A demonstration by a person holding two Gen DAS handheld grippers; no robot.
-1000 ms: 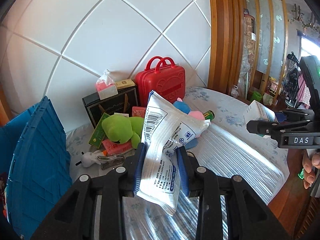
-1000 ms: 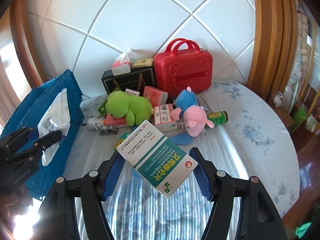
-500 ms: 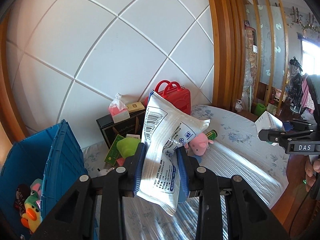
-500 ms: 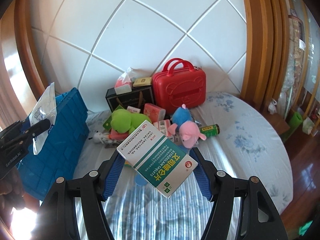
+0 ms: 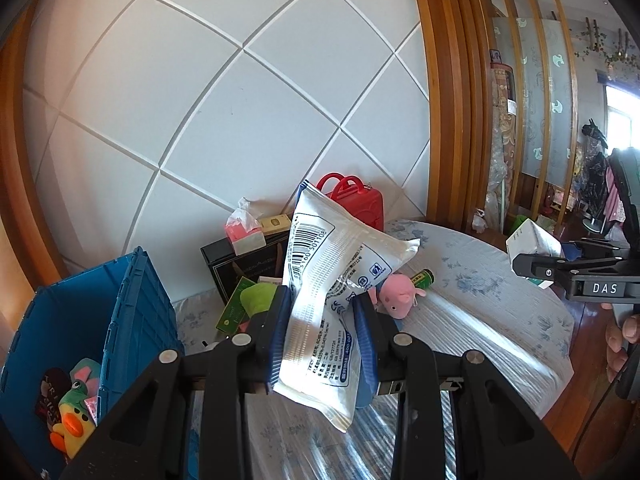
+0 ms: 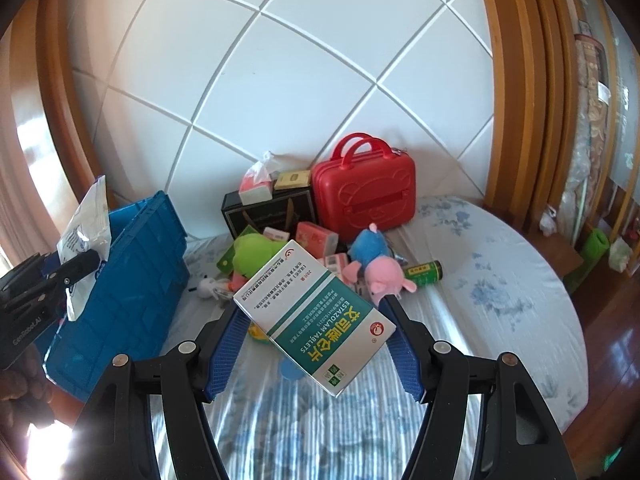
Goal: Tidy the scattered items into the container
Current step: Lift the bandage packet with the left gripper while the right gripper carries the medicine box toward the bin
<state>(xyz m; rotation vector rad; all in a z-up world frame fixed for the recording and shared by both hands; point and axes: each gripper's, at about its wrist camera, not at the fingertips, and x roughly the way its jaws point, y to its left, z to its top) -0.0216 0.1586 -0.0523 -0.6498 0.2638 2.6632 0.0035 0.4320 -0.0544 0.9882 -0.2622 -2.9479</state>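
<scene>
- Left wrist view: left gripper [image 5: 322,334] clamped on a white plastic packet [image 5: 334,292]; both blue pads press the packet's sides. Packet stands upright, barcode near its top, lower corner hanging below the jaws.
- Blue crate [image 5: 136,304] sits low and to the left of the packet, open side up. A duck plush [image 5: 72,424] and other soft toys lie in its bottom.
- Packet is held in the air, beside the crate, not over its opening in this view.
- Right wrist view: right gripper [image 6: 316,340] holds a green-and-white medicine box [image 6: 316,316] between its blue pads; box is tilted, print upside down to the camera, above the striped bedcover [image 6: 500,280].
- Same view: the packet [image 6: 86,236] in the left gripper shows just at the crate's [image 6: 136,276] near wall, above rim level.
- Still on the bed, against the white padded wall: red case [image 6: 366,196], black box [image 6: 268,210] with a tissue pack [image 6: 256,186] on top, green plush [image 6: 252,252], pink and blue plush [image 6: 380,264], green bottle [image 6: 424,272] lying on its side.
</scene>
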